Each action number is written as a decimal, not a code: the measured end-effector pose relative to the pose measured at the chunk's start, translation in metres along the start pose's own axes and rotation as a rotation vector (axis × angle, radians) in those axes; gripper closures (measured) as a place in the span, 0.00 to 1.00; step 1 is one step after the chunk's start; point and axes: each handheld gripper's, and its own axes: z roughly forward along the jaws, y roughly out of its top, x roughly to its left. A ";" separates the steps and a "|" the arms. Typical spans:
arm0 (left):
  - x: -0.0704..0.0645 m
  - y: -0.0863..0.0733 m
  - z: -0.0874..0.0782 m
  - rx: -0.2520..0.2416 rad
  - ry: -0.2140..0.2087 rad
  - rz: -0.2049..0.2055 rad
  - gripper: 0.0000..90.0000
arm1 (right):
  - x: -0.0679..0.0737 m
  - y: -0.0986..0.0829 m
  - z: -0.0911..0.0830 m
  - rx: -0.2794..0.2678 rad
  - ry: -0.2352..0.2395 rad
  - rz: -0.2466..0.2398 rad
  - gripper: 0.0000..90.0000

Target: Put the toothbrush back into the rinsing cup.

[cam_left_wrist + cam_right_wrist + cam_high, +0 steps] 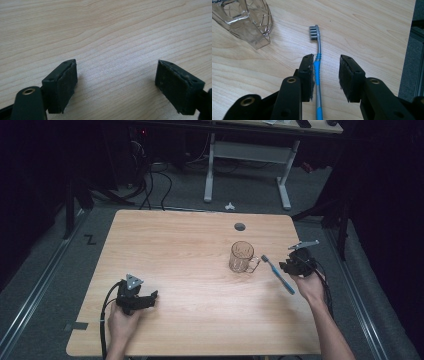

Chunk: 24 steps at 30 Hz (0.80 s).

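The right gripper (pixel 326 75) straddles a blue toothbrush (pixel 318 75) on the desk (pixel 190 245) beside a glass mug (pixel 242 257), fingers parted. The left gripper (pixel 116 85) rests, fingers wide.

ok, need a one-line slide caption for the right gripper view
Open right tongs straddle a blue toothbrush lying on the table, glass mug beyond.

from above we overlook the whole table (pixel 200 330); both gripper views skim its wood closely, sharing it.
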 end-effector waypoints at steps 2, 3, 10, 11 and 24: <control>0.000 0.000 0.000 0.000 0.000 0.000 0.21 | 0.000 0.003 0.001 0.010 0.000 -0.001 0.72; 0.000 0.000 0.000 0.000 0.000 0.000 0.21 | 0.000 0.004 0.002 0.014 0.000 -0.004 0.72; 0.000 0.000 0.000 0.000 0.000 0.000 0.21 | -0.001 0.010 0.009 0.050 0.002 -0.011 0.72; 0.000 0.000 0.000 0.000 0.000 0.000 0.21 | -0.001 0.011 0.010 0.053 0.002 -0.009 0.72; 0.000 0.000 0.000 0.000 0.000 0.000 0.21 | 0.001 0.025 0.023 0.125 0.015 -0.036 0.72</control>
